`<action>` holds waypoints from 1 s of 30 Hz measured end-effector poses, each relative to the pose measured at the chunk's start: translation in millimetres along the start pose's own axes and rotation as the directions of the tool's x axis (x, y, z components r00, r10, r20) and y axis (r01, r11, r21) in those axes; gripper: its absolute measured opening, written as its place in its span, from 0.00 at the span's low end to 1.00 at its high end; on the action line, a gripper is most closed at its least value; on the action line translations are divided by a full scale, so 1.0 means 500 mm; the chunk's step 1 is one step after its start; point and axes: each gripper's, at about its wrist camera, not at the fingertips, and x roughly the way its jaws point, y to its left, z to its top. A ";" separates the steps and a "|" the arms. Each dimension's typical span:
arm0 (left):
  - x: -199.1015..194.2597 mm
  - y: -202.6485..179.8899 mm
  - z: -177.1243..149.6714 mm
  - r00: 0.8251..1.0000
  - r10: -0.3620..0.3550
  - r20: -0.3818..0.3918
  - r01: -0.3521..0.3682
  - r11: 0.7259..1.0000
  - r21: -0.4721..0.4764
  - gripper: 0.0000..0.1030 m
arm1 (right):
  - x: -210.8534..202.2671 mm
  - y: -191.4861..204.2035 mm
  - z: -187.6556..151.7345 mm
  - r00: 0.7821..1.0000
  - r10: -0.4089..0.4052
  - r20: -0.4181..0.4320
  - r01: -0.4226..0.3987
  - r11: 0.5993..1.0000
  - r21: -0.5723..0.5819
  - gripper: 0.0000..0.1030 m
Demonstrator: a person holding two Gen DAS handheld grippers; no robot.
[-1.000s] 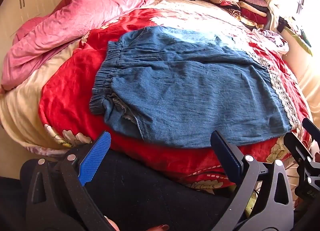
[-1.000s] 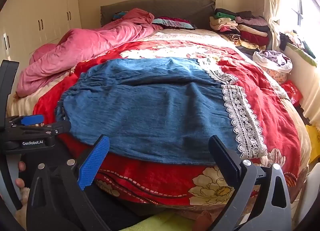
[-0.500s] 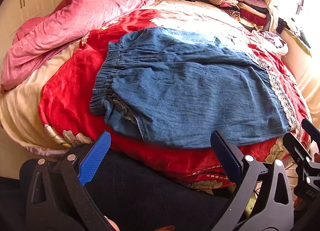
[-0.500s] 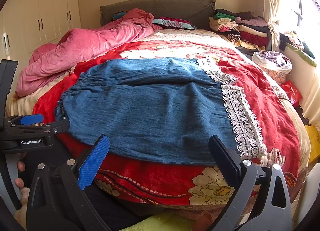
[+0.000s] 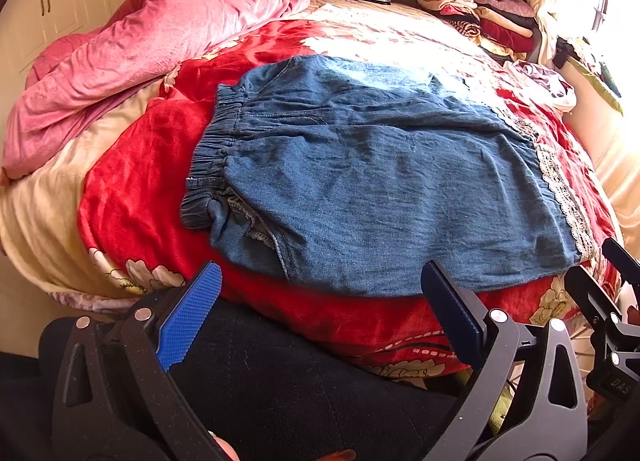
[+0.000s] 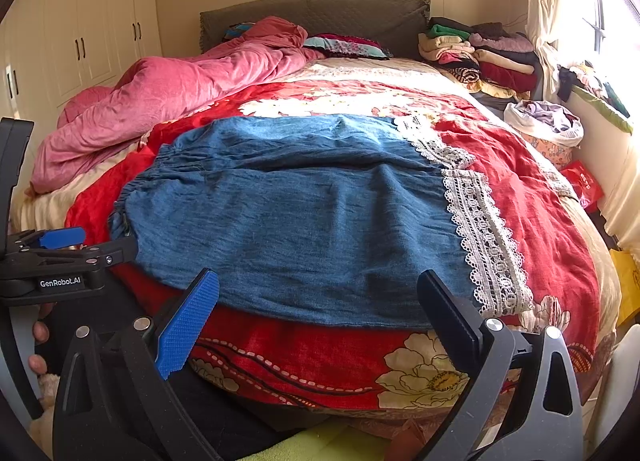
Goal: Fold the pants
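Nearest the left wrist camera, a dark shape fills the bottom of the frame below the bed edge; what it is cannot be made out. Over it the left gripper (image 5: 320, 293) stands wide open, its blue pad and black pad well apart, holding nothing and touching nothing. At the far right of that view the right gripper (image 5: 600, 273) is cut off by the frame edge.

From the right wrist view, the right gripper (image 6: 318, 301) is likewise spread wide and empty, short of the fabric. The left gripper (image 6: 80, 247) shows at the left edge, side on, so its opening cannot be judged from there.

Beyond both tools the denim pants (image 5: 380, 181) lie flat on the red floral blanket (image 5: 132, 189), near the foot of the bed. Their long axis runs across the bed: the gathered elastic waistband (image 5: 212, 165) points to the left, the lace-trimmed hem (image 6: 484, 237) to the right. One leg appears to lie over the other, so the lower layer is mostly hidden.

Farther back, a pink duvet (image 6: 172, 101) is bunched on the left, and a stack of folded clothes (image 6: 488, 57) sits at the right by the dark headboard (image 6: 320, 13).
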 end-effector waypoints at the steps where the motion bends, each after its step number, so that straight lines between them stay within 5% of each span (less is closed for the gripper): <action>1: 0.000 0.000 0.001 1.000 -0.001 0.000 0.001 1.000 0.000 0.91 | 0.000 0.000 0.000 1.000 0.000 0.000 0.000 1.000 0.000 0.96; 30: 0.010 0.019 0.009 1.000 0.006 0.001 -0.006 1.000 -0.010 0.91 | 0.018 -0.002 0.004 1.000 0.000 -0.013 0.000 1.000 -0.006 0.96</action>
